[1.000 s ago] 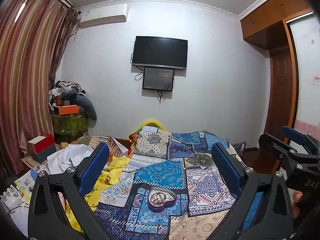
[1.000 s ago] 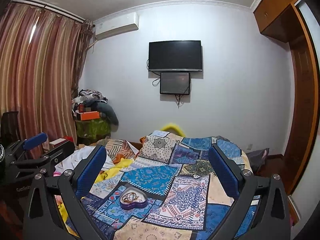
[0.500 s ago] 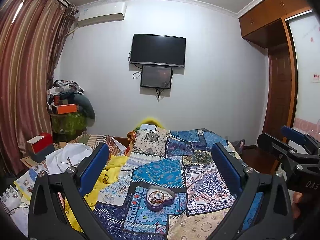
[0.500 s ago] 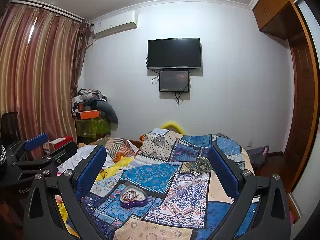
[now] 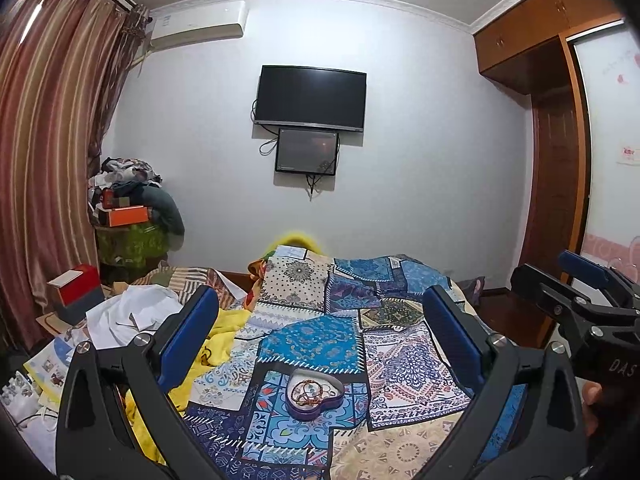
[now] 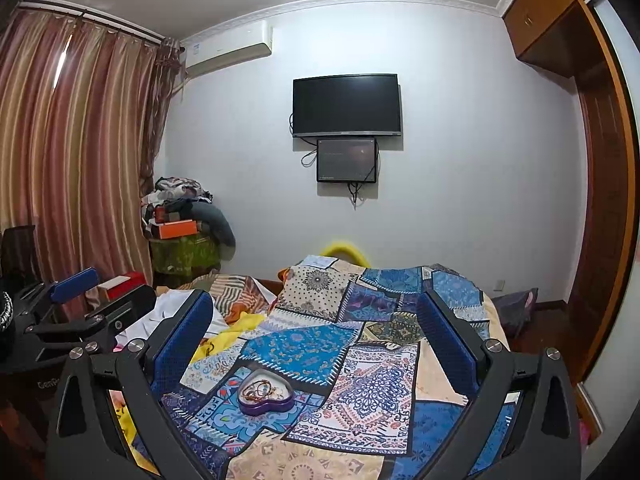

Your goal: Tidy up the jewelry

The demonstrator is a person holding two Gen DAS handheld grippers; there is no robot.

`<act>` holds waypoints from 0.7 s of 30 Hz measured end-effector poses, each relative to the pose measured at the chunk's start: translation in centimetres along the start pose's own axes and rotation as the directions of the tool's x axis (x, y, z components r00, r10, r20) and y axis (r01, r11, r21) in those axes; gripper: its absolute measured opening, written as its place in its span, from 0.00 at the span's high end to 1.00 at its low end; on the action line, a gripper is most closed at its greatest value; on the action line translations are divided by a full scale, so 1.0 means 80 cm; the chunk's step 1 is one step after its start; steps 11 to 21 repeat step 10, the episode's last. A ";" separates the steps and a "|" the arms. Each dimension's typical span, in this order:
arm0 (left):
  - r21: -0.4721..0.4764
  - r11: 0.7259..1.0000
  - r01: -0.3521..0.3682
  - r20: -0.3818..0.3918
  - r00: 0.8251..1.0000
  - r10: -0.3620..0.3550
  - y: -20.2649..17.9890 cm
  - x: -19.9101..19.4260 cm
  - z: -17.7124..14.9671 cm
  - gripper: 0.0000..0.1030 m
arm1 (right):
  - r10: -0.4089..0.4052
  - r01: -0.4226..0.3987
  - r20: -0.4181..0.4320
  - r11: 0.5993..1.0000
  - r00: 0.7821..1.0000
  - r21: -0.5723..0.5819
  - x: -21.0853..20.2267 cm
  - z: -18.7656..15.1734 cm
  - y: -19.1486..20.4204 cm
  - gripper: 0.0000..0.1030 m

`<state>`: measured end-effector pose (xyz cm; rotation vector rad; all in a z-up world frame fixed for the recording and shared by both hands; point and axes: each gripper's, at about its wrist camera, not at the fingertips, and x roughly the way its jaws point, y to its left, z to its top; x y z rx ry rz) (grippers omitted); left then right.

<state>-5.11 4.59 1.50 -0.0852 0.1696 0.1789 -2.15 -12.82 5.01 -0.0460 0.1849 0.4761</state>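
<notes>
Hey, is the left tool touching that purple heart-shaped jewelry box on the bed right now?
Apart. In the left wrist view the left tool is open, and the heart-shaped box lies on the patchwork quilt well ahead of both fingers.

The bedspread [image 5: 316, 340] is a patchwork of blue, navy, cream and tan squares printed with paisley, floral and geometric motifs. The heart-shaped dish [image 5: 316, 394] is purple outside and pale inside; the jewelry [image 5: 308, 391] in it is gold and reddish-brown. The left tool [image 5: 320, 332] and right tool [image 6: 314, 330] have black frames with blue finger pads [image 5: 188, 336]. The curtain [image 6: 76, 160] carries vertical stripes of maroon, rose and tan. The blanket [image 5: 208, 354] is yellow. The box [image 5: 128, 216] is orange. The wardrobe [image 5: 548, 28] is brown wood. The wall [image 6: 460, 140] is pale lavender-white.
</notes>
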 end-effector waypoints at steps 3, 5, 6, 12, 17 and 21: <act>0.004 1.000 0.005 0.003 1.000 -0.005 -0.001 0.000 0.000 0.01 | 0.001 -0.001 -0.001 1.000 1.000 -0.001 0.000 -0.001 0.000 0.02; 0.007 1.000 0.003 0.006 1.000 -0.003 -0.001 0.000 0.000 0.01 | 0.001 -0.001 0.000 1.000 1.000 -0.003 -0.001 -0.001 0.000 0.02; 0.007 1.000 0.006 0.006 1.000 -0.006 -0.001 0.000 -0.001 0.01 | 0.001 -0.001 0.000 1.000 1.000 -0.003 0.000 0.000 0.000 0.02; 0.006 1.000 0.003 0.005 1.000 -0.003 0.000 -0.001 -0.002 0.01 | 0.002 -0.002 -0.004 1.000 1.000 -0.003 0.000 0.001 0.001 0.02; 0.006 1.000 0.003 0.005 1.000 -0.003 0.000 -0.001 -0.002 0.01 | 0.002 -0.002 -0.004 1.000 1.000 -0.003 0.000 0.001 0.001 0.02; 0.006 1.000 0.003 0.005 1.000 -0.003 0.000 -0.001 -0.002 0.01 | 0.002 -0.002 -0.004 1.000 1.000 -0.003 0.000 0.001 0.001 0.02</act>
